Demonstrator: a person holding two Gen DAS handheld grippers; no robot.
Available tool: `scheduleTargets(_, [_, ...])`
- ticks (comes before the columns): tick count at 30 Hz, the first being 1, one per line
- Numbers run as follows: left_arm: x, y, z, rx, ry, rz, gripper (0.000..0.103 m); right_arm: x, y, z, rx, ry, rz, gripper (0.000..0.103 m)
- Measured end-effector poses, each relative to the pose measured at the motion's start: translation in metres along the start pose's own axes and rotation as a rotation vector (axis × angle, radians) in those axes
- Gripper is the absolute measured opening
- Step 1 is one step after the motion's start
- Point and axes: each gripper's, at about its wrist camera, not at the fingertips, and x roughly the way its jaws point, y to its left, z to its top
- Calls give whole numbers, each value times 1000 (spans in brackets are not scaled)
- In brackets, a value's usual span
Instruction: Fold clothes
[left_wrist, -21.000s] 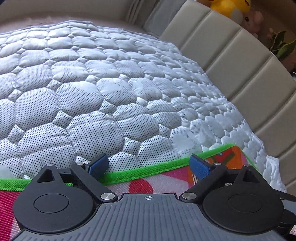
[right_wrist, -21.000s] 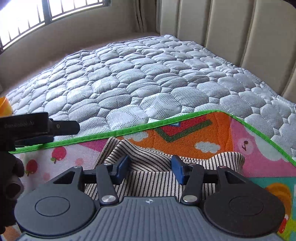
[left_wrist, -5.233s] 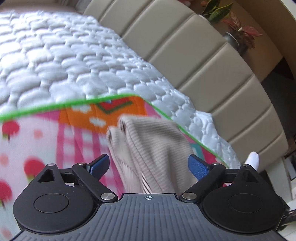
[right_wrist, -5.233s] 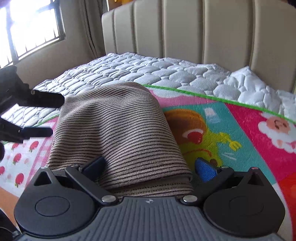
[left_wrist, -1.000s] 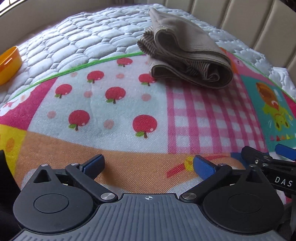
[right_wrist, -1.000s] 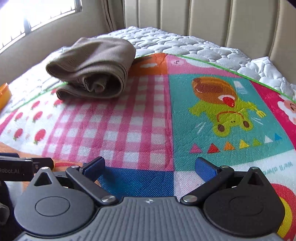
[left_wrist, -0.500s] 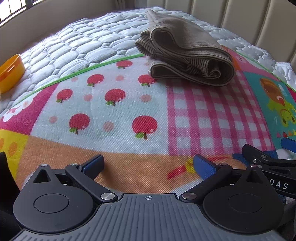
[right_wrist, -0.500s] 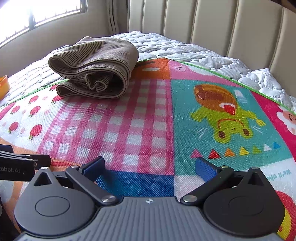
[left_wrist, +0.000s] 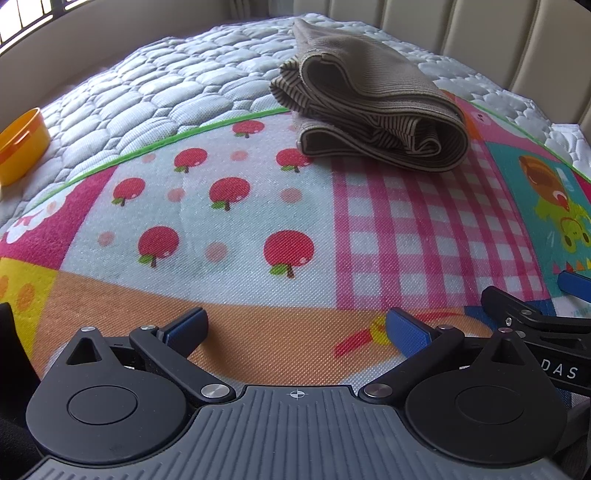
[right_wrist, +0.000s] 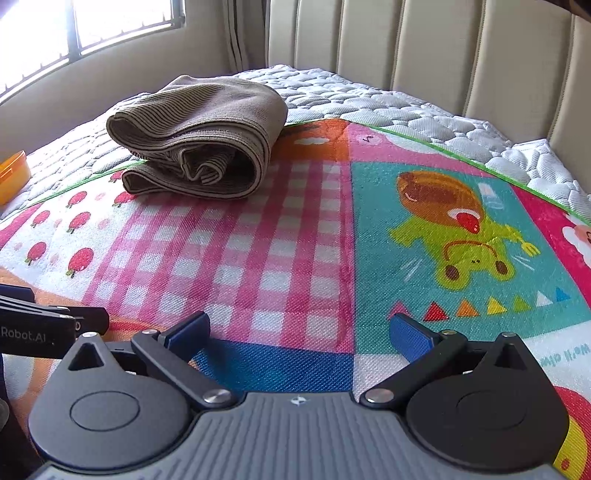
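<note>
A brown striped garment lies folded in a thick bundle at the far edge of the colourful play mat. My left gripper is open and empty, low over the mat's orange patch, well short of the bundle. My right gripper is also open and empty, over the blue and checked patches. The right gripper's fingers show at the right edge of the left wrist view; the left gripper's fingers show at the left edge of the right wrist view.
The mat lies on a white quilted mattress. An orange bowl sits on the mattress at the left. A beige padded headboard stands behind, and a window is at the far left.
Both grippers have drawn slightly back and tilted, so the folded garment sits a little further and higher in view. The garment itself has not moved. Both stay open.
</note>
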Motion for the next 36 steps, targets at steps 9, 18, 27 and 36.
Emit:
scheduleTargets(9, [1,0,0,-5,2,-2,103,0,0,-1,-6,-2,-3,103])
scheduleTargets(18, [2,1,0,-14,6,-2,103,0,0,-1,-8,-2,-3,103])
scheduleTargets(27, [2,0,1,-10,5,2,103,2,-4,5,11,34,11,103])
scheduleTargets(36, [2,1,1,-13,7,2,103,5,-7,11,9,84,23,103])
